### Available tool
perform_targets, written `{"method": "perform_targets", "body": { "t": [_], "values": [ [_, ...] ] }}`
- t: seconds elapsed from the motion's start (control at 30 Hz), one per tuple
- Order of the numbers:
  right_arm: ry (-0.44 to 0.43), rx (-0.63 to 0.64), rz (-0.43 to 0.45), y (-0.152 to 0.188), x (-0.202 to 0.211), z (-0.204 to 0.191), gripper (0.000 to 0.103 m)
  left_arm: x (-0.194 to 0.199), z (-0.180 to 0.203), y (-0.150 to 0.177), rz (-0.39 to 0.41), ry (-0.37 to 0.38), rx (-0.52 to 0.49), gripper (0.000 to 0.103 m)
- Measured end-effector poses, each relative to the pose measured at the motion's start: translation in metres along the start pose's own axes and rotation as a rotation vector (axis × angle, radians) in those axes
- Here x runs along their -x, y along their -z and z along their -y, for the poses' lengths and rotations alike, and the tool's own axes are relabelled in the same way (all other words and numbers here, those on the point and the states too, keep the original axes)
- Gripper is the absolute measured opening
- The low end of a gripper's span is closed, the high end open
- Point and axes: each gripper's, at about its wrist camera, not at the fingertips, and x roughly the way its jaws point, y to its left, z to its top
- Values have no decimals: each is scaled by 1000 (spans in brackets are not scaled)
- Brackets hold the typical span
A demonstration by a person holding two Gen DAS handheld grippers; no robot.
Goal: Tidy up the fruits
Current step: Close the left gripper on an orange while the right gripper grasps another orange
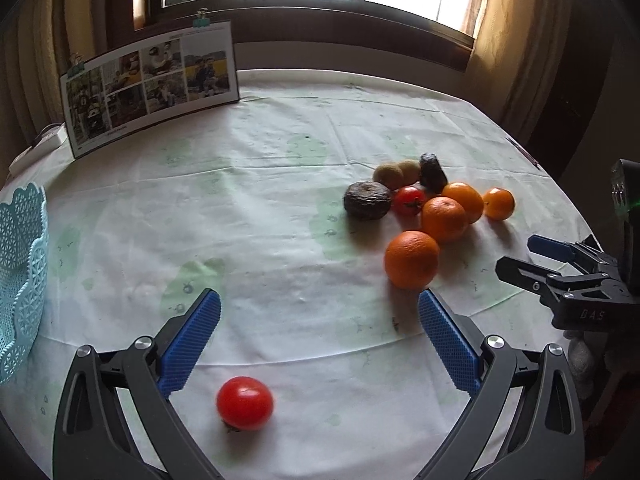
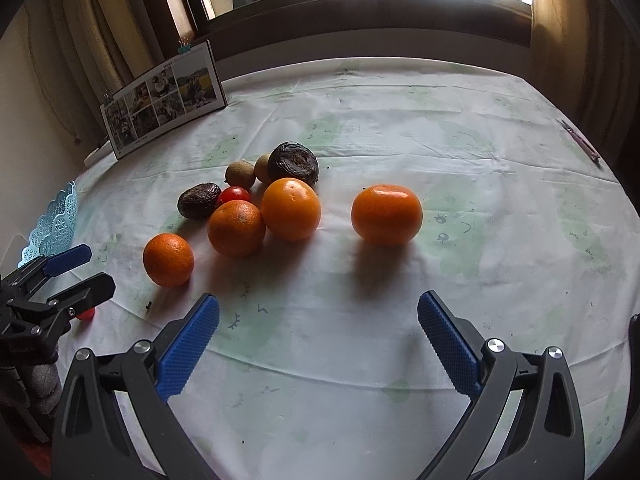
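Oranges (image 2: pixel 386 214) four, tomatoes (image 1: pixel 244 402) two, kiwis (image 2: pixel 240 175) seemingly two

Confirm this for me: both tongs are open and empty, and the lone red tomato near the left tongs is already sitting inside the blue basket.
Not quite. The left tongs and right tongs are open and empty, but the lone red tomato lies on the tablecloth, not inside the blue basket, which stands apart at the table's left edge. The left wrist view shows this.
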Motion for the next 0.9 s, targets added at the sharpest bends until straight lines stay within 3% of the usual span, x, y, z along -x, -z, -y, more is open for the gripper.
{"method": "perform_targets", "body": {
  "t": [0.27, 0.4, 0.57, 0.73, 0.9],
  "values": [
    [-14, -41, 52, 0, 10, 8, 98, -21, 34, -15, -20, 5, -69, 98],
    [-24, -92, 63, -1, 12, 18, 98, -31, 44, -18, -45, 30, -83, 86],
    [-28, -112, 66, -1, 13, 21, 98, -44, 50, -19, -78, 63, -79, 60],
    [-21, -113, 63, -1, 12, 21, 98, -46, 50, -18, -81, 80, -76, 41],
    [-7, -155, 22, -3, 6, 30, 98, -37, 45, -17, -56, 72, -69, 40]
  ]
}}
